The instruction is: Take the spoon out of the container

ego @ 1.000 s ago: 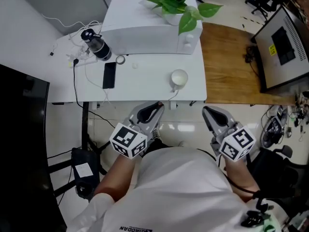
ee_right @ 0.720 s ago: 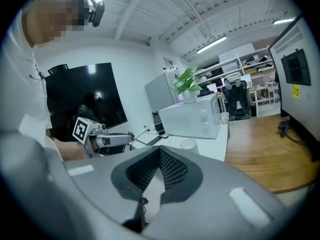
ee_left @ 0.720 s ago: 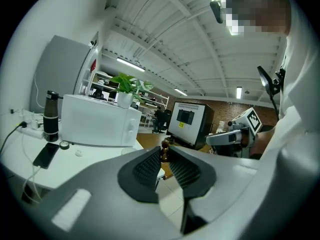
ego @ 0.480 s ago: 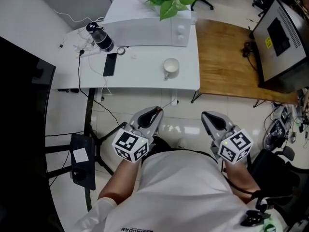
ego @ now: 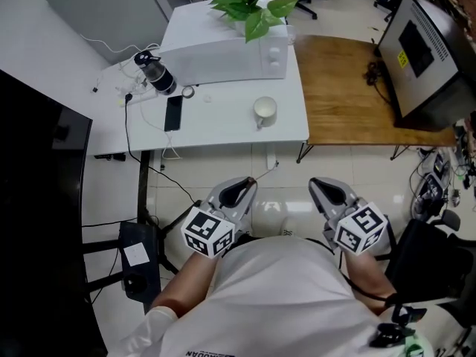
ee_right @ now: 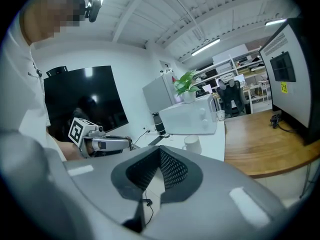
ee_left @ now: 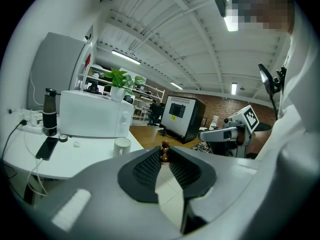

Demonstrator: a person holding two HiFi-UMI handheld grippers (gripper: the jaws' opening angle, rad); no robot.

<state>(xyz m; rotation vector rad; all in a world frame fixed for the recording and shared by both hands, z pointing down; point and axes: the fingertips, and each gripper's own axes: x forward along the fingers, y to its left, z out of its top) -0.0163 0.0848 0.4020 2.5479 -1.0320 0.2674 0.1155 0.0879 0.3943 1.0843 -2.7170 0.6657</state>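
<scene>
Back from the table (ego: 223, 121), the left gripper (ego: 249, 181) and right gripper (ego: 317, 184) hang, fingers together, a brown speck (ee_left: 164, 151) at the left tips, while the mug (ego: 265, 110), spoon indiscernible, has receded, so reaching awaits.

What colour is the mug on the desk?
The mug is white; the head view shows it best.

Both grippers are held low and close in front of the white-shirted torso (ego: 286, 296), side by side and well apart, jaws pointed forward. The left gripper (ego: 242, 186) is carried on a bare forearm (ego: 186, 280); its jaws are drawn together, and a small brown piece (ee_left: 163, 151) is seen right at the tips, gripped or not cannot be told. The right gripper (ego: 320, 187) is closed too, nothing seen between its pads.
</scene>
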